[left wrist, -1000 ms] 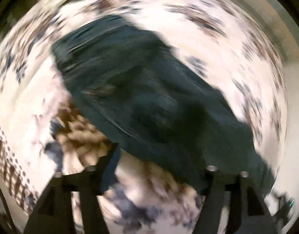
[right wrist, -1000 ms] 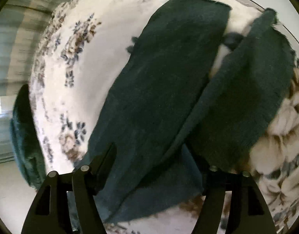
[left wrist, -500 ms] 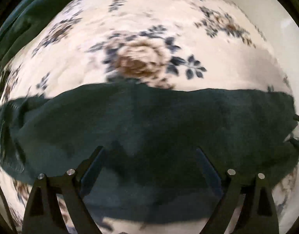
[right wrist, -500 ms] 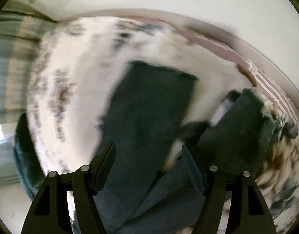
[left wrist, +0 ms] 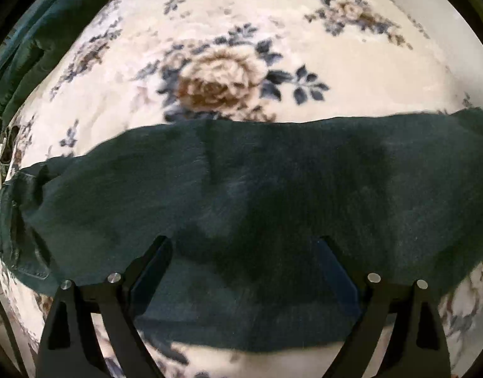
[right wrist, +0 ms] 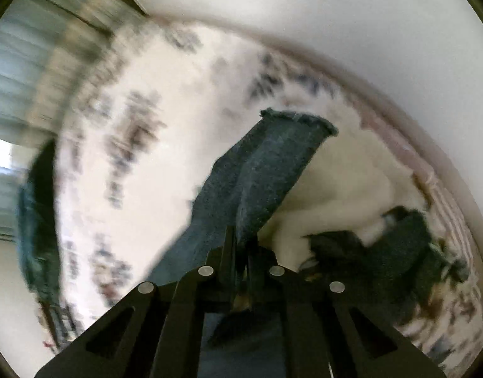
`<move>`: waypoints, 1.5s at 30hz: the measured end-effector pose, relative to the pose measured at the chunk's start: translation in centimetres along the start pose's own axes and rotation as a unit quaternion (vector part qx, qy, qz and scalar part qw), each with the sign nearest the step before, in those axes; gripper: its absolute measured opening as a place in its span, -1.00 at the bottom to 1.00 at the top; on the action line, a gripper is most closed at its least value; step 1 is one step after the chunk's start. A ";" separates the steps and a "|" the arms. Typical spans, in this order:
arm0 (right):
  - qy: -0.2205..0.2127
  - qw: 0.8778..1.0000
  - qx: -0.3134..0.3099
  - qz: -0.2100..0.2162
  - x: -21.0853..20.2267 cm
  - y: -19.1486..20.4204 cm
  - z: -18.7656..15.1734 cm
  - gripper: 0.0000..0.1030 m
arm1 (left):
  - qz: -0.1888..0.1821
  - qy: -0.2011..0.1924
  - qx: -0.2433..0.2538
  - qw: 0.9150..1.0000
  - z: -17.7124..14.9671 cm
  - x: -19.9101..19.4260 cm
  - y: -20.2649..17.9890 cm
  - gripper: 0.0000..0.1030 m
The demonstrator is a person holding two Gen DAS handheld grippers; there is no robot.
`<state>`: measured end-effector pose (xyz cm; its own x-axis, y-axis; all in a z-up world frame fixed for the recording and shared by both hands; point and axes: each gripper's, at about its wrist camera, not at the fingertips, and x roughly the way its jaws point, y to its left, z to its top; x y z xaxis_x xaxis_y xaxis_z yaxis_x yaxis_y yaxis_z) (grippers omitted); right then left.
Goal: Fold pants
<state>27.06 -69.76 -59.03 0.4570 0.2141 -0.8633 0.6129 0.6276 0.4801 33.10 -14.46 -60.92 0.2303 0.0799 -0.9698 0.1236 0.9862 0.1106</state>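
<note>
Dark teal pants (left wrist: 241,208) lie across a floral blanket in the left wrist view, waistband and pocket at the left. My left gripper (left wrist: 244,271) is open just above the near part of the pants, touching nothing that I can see. In the right wrist view my right gripper (right wrist: 241,249) is shut on one pant leg (right wrist: 273,170) and holds it lifted, its frayed hem pointing up and away. The other pant leg (right wrist: 392,252) lies bunched at the right.
The white floral blanket (left wrist: 229,72) covers the bed. Another dark green garment (left wrist: 30,41) lies at the far left edge of the bed, also in the right wrist view (right wrist: 36,236). A pale wall (right wrist: 336,15) is behind the bed.
The right gripper has closed on a pant leg and lifted it off the bed. The left gripper swung round to face the pants crosswise and stayed open.
</note>
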 end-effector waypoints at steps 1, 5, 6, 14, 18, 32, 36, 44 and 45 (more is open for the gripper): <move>-0.010 1.000 0.003 0.011 -1.8 0.2 -0.4 -0.87 | -0.001 -0.003 -0.001 1.000 -0.3 -0.7 0.2 0.81; -0.041 0.998 0.017 0.036 -8.3 0.1 -2.6 -0.87 | -0.020 -0.002 -0.017 1.000 -1.8 -3.0 0.9 0.81; -0.044 0.998 0.026 0.039 -9.6 -0.6 -3.2 -0.87 | -0.027 -0.001 -0.022 0.999 -2.3 -3.6 1.1 0.81; 0.036 0.996 0.085 -0.021 -8.5 -8.2 -10.2 -0.87 | -0.028 0.044 -0.032 0.998 -6.0 -2.3 2.0 0.81; 0.079 0.988 0.119 -0.059 -7.9 -12.3 -15.9 -0.87 | -0.017 0.031 -0.014 0.999 -6.7 -2.9 1.7 0.81; 0.037 0.991 0.108 -0.076 -10.0 -11.5 -8.3 0.35 | -0.018 0.012 -0.004 1.000 -4.2 -3.0 0.4 0.81; 0.073 0.986 0.147 -0.038 -4.4 -12.2 -4.0 0.35 | -0.019 0.008 -0.004 1.000 -4.0 -2.9 -0.2 0.81; 0.101 0.983 0.130 -0.075 1.6 -8.1 0.3 -0.90 | -0.018 0.016 -0.003 1.000 -3.8 -2.0 -0.5 0.81; 0.079 0.986 0.135 -0.057 1.1 -7.6 1.0 -0.90 | -0.019 0.020 -0.006 1.000 -3.8 -1.7 -0.4 0.81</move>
<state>23.56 -75.06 -63.43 0.2820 0.2799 -0.9177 0.8137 0.4370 0.3833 29.03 -14.44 -60.15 0.1859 0.0484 -0.9814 0.1190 0.9903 0.0714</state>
